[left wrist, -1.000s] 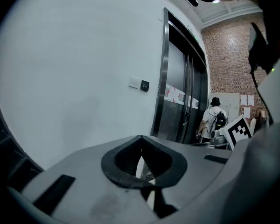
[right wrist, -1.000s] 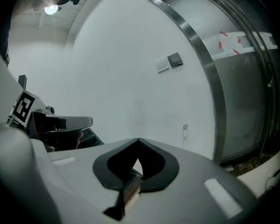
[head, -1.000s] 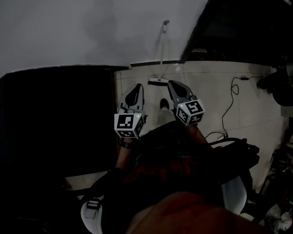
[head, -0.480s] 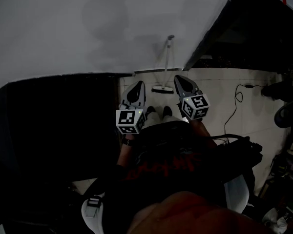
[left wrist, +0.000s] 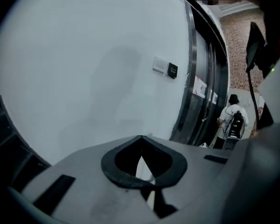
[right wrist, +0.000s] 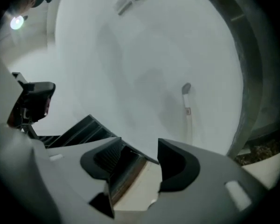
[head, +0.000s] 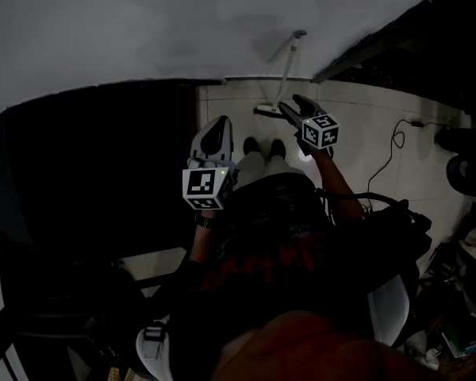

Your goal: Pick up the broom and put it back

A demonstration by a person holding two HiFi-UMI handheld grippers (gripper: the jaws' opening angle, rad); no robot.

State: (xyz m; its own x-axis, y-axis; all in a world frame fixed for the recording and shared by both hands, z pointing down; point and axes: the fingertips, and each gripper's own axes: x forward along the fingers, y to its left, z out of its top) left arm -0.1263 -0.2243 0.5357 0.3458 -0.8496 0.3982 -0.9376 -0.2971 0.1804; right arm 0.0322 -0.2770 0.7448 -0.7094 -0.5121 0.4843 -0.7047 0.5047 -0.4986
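Note:
The broom leans upright against the white wall, its head on the pale tiled floor. In the right gripper view its pale handle stands ahead, a little right of the jaws. My right gripper reaches toward the broom's lower end; its jaws are opening, a clear gap shows between them in the right gripper view, and nothing is in it. My left gripper hangs further back to the left, shut with nothing held.
A large dark block fills the left side. A black cable trails over the floor at right, near a dark chair base. A dark door frame and a distant person in white lie to the right.
My right gripper has moved forward and down toward the foot of the broom. The left gripper has shifted a little. The whole view has drawn closer to the wall.

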